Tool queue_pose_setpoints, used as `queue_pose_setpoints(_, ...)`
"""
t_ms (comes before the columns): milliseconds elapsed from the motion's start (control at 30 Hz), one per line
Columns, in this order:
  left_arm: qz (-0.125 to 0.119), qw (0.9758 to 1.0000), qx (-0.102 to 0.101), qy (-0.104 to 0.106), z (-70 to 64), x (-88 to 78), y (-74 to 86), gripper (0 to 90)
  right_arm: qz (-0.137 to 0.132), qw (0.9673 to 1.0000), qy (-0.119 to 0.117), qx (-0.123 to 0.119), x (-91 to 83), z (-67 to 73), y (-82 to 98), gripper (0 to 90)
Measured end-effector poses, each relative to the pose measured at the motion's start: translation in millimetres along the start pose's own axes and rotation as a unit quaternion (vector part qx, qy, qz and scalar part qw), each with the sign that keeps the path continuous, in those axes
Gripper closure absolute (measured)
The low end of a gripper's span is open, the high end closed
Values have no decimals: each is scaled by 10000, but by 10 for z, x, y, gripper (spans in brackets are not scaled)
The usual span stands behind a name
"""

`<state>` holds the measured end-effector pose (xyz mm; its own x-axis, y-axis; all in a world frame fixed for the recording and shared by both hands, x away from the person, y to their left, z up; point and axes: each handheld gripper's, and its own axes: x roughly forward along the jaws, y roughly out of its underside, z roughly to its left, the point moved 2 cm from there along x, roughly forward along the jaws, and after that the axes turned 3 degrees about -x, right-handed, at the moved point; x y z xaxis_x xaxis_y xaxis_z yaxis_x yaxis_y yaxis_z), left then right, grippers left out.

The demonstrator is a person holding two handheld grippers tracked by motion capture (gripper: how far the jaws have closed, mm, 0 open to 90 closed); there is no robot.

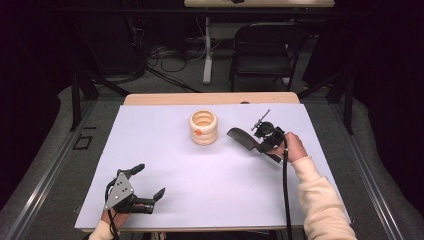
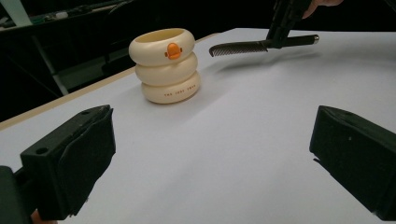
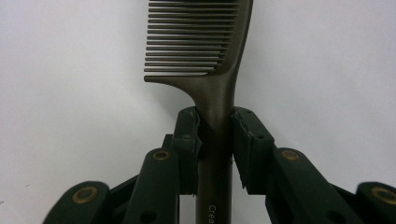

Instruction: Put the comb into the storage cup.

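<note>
A dark comb point(image 1: 242, 138) hangs above the white table point(image 1: 200, 175) at its right, held by its handle in my right gripper point(image 1: 264, 142). In the right gripper view both jaws press on the comb's handle point(image 3: 215, 116), teeth pointing away. The comb point(image 2: 247, 46) also appears in the left gripper view, lifted over its shadow. A cream holder of three stacked rings with an orange beak point(image 1: 203, 127) stands at the table's middle back, left of the comb point(image 2: 166, 65). My left gripper point(image 1: 145, 185) rests open near the front left, nothing between its pads point(image 2: 77, 154).
A wooden strip point(image 1: 210, 98) edges the table's far side. Behind it stand a black folding chair point(image 1: 262, 50) and a white table leg point(image 1: 207, 47) among floor cables. Bare white surface lies between the two grippers.
</note>
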<state>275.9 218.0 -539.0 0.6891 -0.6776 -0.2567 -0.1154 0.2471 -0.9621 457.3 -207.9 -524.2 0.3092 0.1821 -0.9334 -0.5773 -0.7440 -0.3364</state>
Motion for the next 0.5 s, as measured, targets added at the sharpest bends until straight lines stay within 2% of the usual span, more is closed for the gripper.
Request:
queue_pose_setpoints(167, -4, 10000, -2, -3, -1, -1, 0, 3, -99, 9999, 13, 21, -26, -8, 11, 718)
queue_pose_setpoints(233, 1, 10000, 5, -4, -1, -1, 0, 2, -125, 9998, -16, 144, -44, 7, 19, 717)
queue_pose_setpoints(300, 1, 10000, 11, 5, -3, -2, -1, 3, -212, 9997, -14, 72, -52, -7, 26, 718)
queue_pose_setpoints(333, 0, 10000, 12, 0, -3, -3, -1, 3, -257, 9994, -46, 217, -52, 17, 36, 718)
queue_pose_setpoints(367, 1, 10000, 12, -2, -3, -4, -1, 3, -293, 9996, -38, -4, -53, -11, 35, 718)
queue_pose_setpoints(400, -1, 10000, 10, -2, -3, -5, -1, 3, -284, 9995, -33, 93, -56, 6, 44, 718)
queue_pose_setpoints(467, -3, 10000, 9, -6, -3, -5, -1, 3, -296, 9995, -41, 90, -59, 9, 56, 718)
queue_pose_setpoints(500, -1, 10000, 8, -6, -3, -6, -2, 2, -253, 9995, -67, 197, -70, 22, 63, 718)
